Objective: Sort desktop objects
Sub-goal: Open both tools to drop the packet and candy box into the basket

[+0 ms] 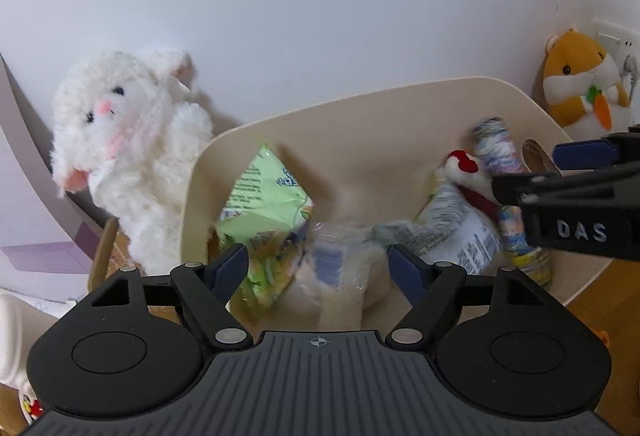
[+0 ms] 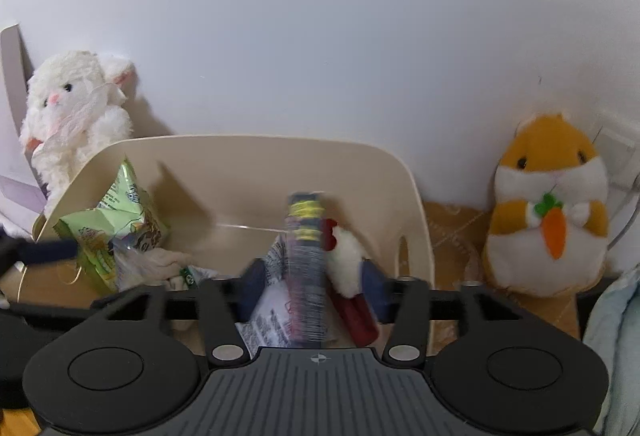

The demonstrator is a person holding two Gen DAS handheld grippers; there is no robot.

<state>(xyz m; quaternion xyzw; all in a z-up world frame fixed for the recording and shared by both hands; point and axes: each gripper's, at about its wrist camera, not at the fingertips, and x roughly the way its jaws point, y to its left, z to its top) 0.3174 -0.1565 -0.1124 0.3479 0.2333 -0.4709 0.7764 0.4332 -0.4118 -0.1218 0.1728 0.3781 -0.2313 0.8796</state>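
In the right wrist view, the bin sits at centre against the wall. Inside it, a snack bag lies left and a small plush right. A rabbit plush stands upper left behind the bin, a hamster plush at right.

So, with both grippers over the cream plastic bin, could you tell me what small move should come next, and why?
Probably lift both grippers straight up out of the cream plastic bin. The left gripper stands open over the green snack packet, and the right gripper looks open around the striped cylindrical tube, so both items seem released inside.
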